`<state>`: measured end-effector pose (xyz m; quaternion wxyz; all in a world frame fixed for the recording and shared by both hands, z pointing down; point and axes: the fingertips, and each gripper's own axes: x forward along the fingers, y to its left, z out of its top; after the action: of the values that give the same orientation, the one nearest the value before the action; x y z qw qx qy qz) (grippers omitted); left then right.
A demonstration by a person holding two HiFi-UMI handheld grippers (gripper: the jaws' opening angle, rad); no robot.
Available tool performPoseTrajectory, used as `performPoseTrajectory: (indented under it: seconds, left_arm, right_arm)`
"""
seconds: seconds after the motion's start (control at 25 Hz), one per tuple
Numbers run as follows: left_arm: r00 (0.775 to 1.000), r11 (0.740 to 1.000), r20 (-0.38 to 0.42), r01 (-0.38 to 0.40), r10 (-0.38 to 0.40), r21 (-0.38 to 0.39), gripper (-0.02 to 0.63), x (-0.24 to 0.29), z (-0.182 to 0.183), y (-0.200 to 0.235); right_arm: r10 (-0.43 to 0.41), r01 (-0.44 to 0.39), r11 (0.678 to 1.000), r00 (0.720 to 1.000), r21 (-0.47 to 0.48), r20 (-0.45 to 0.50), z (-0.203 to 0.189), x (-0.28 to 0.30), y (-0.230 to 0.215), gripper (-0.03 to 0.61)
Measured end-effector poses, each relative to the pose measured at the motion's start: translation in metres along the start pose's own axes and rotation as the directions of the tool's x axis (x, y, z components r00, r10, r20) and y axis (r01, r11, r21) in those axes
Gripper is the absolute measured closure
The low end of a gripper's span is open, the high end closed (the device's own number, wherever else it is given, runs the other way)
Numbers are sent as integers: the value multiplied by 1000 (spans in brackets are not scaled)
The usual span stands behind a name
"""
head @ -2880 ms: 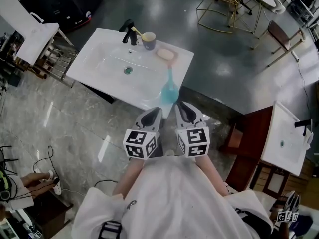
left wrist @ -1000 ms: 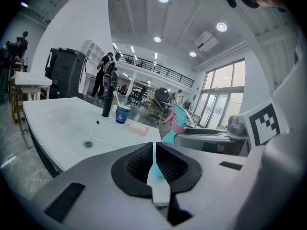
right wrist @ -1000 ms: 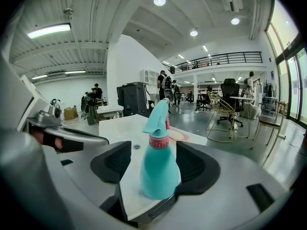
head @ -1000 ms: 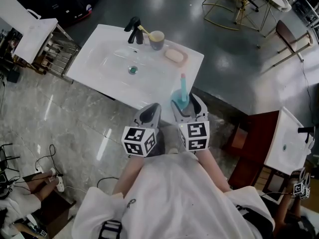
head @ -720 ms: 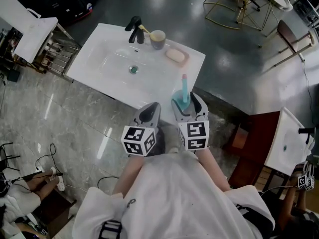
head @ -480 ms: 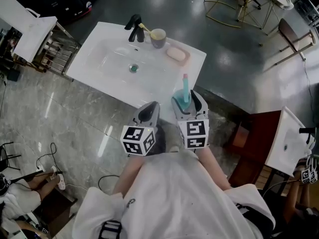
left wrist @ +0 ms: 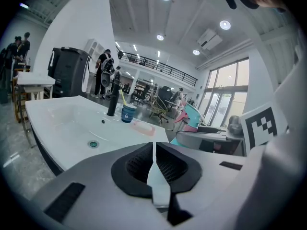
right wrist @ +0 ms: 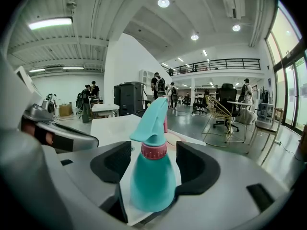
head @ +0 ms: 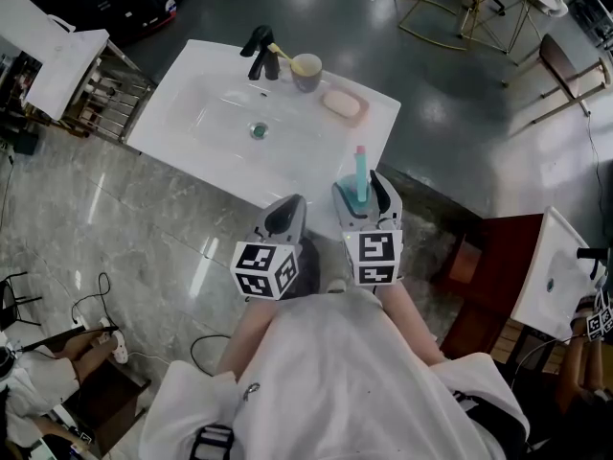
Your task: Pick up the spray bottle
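While right tongs grip one spray bottle, left tongs meet.

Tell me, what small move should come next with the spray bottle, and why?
Probably raise the right gripper straight up a little: its jaws are closed on the body of the spray bottle, which is upright and close to the sink's near corner.
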<state>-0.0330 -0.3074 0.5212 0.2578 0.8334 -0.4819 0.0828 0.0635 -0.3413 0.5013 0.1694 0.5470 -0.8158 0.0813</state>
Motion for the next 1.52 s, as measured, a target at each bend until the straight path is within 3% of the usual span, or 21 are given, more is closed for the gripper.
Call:
performPoseTrajectory:
  seconds: [1.52]
  left_arm:
    - [999,1000,-28,-31,31,-1,575,8,-2,19]
  right_arm:
    - [-27,28,999,999,-29,29,2,18,-4,298]
